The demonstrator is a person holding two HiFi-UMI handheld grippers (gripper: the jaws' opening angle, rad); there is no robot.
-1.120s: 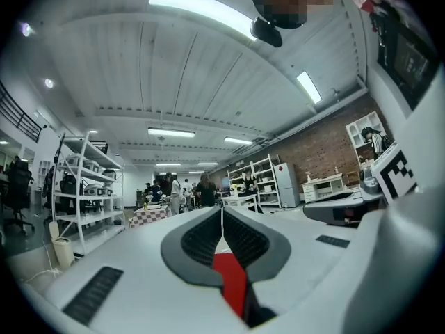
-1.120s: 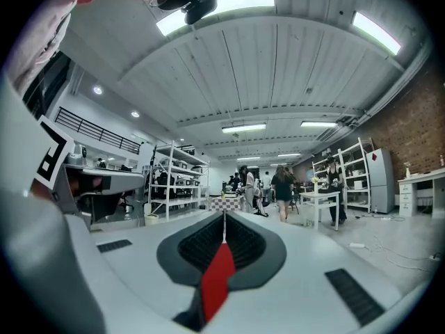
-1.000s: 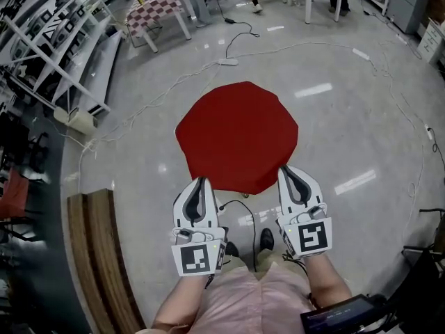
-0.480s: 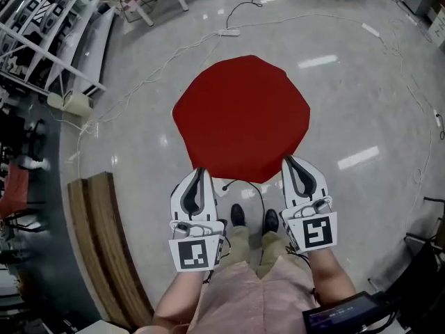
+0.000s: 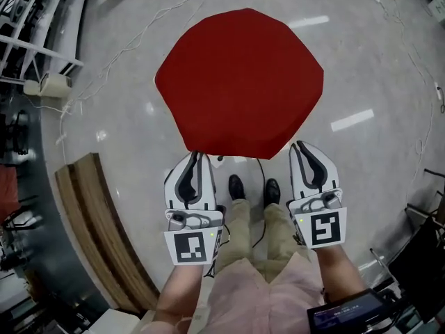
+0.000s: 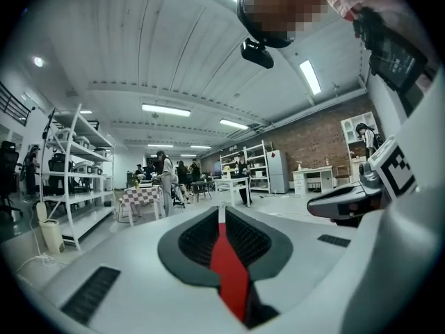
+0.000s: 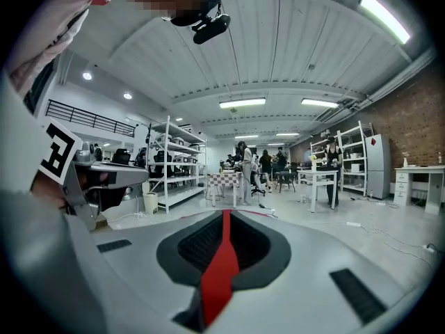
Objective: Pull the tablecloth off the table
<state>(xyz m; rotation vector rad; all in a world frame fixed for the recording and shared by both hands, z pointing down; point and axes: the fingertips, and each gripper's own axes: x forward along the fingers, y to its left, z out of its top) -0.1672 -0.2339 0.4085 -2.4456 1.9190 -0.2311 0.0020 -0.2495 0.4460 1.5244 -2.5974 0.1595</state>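
A red tablecloth point(image 5: 240, 82) lies spread out flat in front of me, eight-sided in outline; what is under it is hidden. My left gripper point(image 5: 197, 153) is shut on its near edge at the left, and my right gripper point(image 5: 299, 145) is shut on the near edge at the right. In the left gripper view a red strip of cloth point(image 6: 226, 263) runs pinched between the closed jaws of the left gripper point(image 6: 221, 211). In the right gripper view the right gripper point(image 7: 224, 214) pinches a like strip of cloth point(image 7: 219, 277).
My shoes point(image 5: 236, 186) stand on the shiny grey floor just under the cloth's near edge. A long wooden bench point(image 5: 97, 235) lies at the left, metal shelving point(image 5: 35, 19) at the upper left, cables point(image 5: 417, 96) at the right. A checkered table point(image 6: 142, 197) and several people stand far off.
The cloth has grown larger and moved up in the head view. My legs and shoes have come into sight below it. Both grippers stay closed on the near edge.
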